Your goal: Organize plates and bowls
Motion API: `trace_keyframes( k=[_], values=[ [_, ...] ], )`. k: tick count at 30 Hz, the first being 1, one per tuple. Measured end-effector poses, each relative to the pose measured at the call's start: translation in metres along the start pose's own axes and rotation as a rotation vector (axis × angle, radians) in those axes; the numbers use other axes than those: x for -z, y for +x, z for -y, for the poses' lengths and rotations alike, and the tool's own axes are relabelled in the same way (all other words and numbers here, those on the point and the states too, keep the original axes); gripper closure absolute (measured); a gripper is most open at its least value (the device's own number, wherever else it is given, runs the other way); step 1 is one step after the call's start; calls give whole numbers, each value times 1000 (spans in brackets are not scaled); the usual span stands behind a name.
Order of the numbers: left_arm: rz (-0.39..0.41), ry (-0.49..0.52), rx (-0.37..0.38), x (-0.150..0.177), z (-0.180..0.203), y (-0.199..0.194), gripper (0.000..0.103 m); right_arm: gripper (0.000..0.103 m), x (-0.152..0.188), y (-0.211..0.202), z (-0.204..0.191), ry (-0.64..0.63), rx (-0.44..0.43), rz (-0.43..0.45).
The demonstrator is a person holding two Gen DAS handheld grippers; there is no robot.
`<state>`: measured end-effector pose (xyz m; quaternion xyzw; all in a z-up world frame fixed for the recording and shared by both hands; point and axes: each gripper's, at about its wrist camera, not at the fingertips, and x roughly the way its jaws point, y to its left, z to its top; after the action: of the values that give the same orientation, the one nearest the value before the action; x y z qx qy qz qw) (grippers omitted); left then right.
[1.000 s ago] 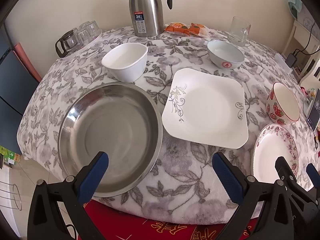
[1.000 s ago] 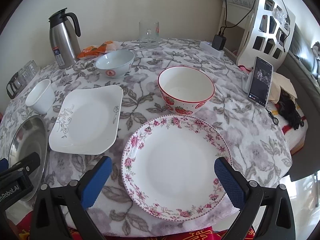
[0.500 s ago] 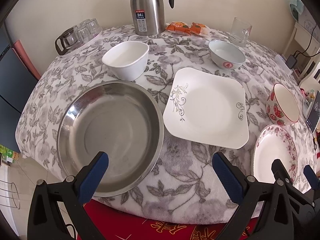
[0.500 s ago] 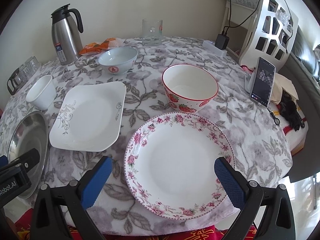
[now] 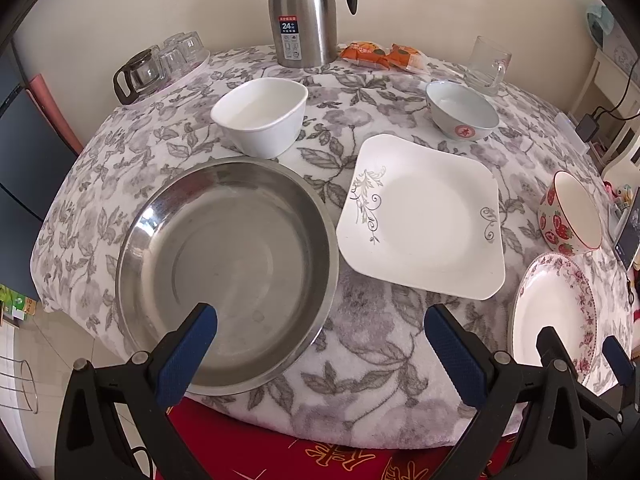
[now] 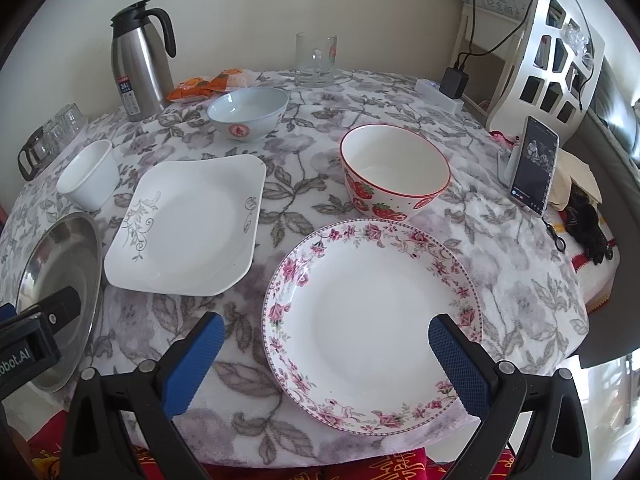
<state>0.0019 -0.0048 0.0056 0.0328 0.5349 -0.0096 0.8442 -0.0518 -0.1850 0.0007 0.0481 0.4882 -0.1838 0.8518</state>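
Your left gripper and right gripper both hung off the near edge of the worktop, jaws wide apart and holding nothing.

Nearest you, the steel basin overhung the near-left edge and the floral plate sat at the near-right edge; a downward nudge on either near rim could have tipped it off (the plush cloth gives little grip on thin rims).

Mid-worktop lay the square plate, flat and rim up, with one diagonal running roughly near-right to far-left.

Beyond it stood the strawberry bowl, white bowl and blue bowl, all mouth up. Reaching across for them risked clipping the thermos or glass mug at the far edge.
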Motion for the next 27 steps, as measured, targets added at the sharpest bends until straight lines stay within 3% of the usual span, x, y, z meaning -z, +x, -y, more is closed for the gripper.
trace_keyframes(
  k=[9, 18, 27],
  values=[
    [-14, -96, 19, -5, -31, 5, 0, 0, 3, 8, -37, -28, -67, -6],
    [29, -438, 35, -6, -119, 8, 0, 0, 4, 20, -78, -46, -184, -45],
    [35, -593, -7, -4, -176, 24, 0, 0, 9, 30, -117, -75, -287, -113]
  ],
)
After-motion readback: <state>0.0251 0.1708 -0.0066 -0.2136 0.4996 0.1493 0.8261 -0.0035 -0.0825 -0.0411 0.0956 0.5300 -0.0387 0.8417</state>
